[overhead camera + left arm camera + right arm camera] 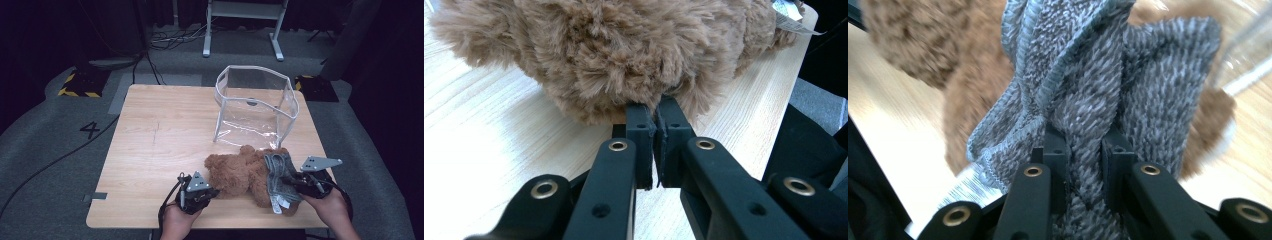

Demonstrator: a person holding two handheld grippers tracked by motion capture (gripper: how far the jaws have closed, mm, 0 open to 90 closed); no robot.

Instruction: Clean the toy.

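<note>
Brown teddy bear (240, 175) laid on table (160, 145) near front edge, right of centre. Grey knit cloth (280, 175) draped over bear's right end. Left hand-held gripper (207, 192) clamped on tuft of bear's fur, jaws nearly together. Right hand-held gripper (300, 184) clamped on bunched grey cloth. Clear plastic bag (255, 107) stood open just beyond bear.

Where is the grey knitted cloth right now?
In the high view the grey knitted cloth lies over the brown teddy bear at the table's near right, in front of the clear bag, pinched in the right gripper.
</note>
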